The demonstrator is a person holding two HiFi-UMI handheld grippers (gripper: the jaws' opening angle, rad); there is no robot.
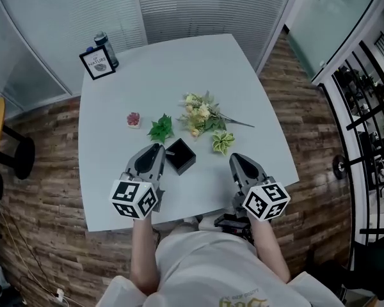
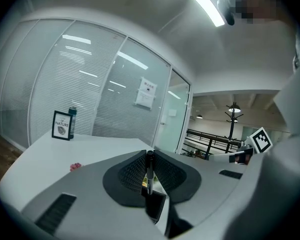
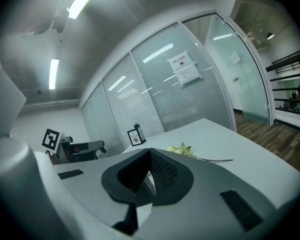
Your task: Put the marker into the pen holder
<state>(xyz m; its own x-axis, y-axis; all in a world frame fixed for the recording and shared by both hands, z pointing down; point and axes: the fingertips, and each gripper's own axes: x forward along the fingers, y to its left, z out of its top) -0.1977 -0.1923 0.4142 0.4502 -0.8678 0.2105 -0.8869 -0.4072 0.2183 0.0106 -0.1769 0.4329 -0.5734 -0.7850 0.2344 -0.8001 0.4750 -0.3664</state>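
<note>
Left gripper is clamped on a thin black marker, which I see held upright, just beside the square black pen holder on the white table. Right gripper has its jaws together, holding nothing.

Left gripper clamps marker; right gripper closed, empty.
</note>
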